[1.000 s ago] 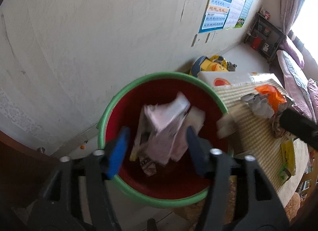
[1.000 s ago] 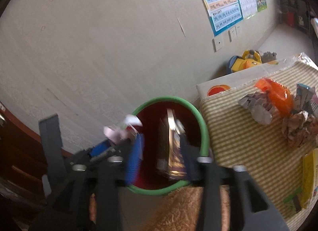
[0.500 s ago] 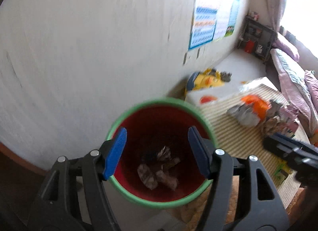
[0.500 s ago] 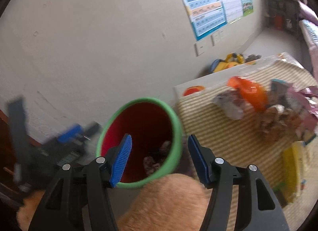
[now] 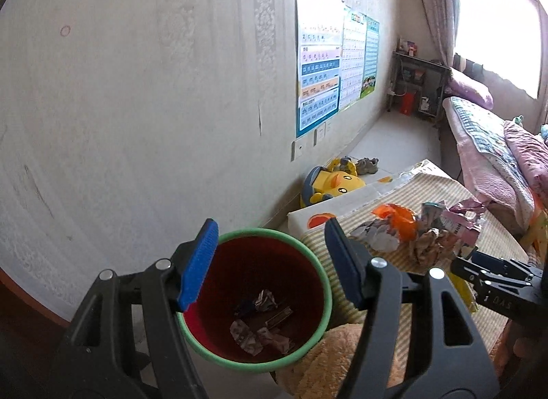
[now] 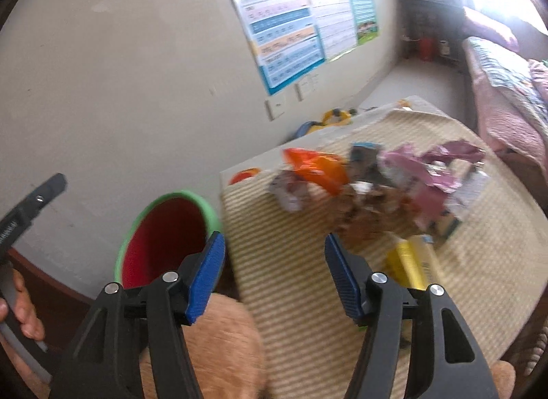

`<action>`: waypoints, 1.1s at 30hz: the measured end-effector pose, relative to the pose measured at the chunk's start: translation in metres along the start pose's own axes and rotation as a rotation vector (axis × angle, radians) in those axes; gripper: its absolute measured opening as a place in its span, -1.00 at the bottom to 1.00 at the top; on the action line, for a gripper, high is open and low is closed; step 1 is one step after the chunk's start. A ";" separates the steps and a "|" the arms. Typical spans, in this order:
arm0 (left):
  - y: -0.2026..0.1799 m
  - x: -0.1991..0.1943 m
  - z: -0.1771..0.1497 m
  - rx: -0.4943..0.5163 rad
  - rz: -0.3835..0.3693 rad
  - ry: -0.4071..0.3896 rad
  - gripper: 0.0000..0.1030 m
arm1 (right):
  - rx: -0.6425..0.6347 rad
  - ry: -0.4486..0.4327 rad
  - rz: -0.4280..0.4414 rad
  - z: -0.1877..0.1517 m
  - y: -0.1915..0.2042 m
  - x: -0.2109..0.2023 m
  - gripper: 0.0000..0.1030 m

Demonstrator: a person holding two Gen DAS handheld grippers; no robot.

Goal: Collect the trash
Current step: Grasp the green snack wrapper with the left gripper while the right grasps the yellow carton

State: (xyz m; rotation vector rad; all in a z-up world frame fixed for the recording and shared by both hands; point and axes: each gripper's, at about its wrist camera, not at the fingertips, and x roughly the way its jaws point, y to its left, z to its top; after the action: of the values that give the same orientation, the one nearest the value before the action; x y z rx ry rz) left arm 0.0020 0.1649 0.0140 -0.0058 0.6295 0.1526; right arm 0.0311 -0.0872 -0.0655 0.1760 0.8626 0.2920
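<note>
A red bin with a green rim (image 5: 310, 262) stands on the floor beside the table, with crumpled trash (image 5: 262, 325) at its bottom. My left gripper (image 5: 270, 263) is open and empty above it. My right gripper (image 6: 275, 277) is open and empty over the striped table mat (image 6: 294, 296), with the bin (image 6: 137, 238) to its left. A heap of trash lies on the mat: an orange wrapper (image 6: 315, 166), crumpled paper (image 6: 291, 193), pink packaging (image 6: 428, 172) and a yellow box (image 6: 412, 265). The heap also shows in the left wrist view (image 5: 428, 231).
A tan plush object (image 6: 219, 344) lies under both grippers at the table's near edge. A yellow toy (image 5: 330, 184) sits on the floor by the wall. Posters (image 5: 320, 76) hang on the wall. A bed (image 5: 496, 162) stands at the right.
Both grippers opened and dropped their trash into the bin. The left gripper rose above the bin. The right gripper swung right, from the bin to the table mat.
</note>
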 end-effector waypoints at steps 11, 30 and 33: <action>-0.026 0.026 -0.022 -0.055 -0.159 0.154 0.23 | 0.101 0.085 -0.187 -0.032 -0.087 -0.009 0.43; -0.131 0.052 -0.066 0.134 -0.268 0.318 0.23 | 0.241 0.242 -0.072 -0.032 -0.150 0.056 -0.14; -0.157 0.058 -0.080 0.168 -0.323 0.371 0.23 | 0.243 0.168 -0.084 -0.036 -0.155 0.024 -0.14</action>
State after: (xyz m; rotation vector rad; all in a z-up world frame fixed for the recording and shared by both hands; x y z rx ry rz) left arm 0.0236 0.0136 -0.0914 0.0270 0.9998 -0.2193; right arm 0.0463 -0.2253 -0.1473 0.3440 1.0687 0.1235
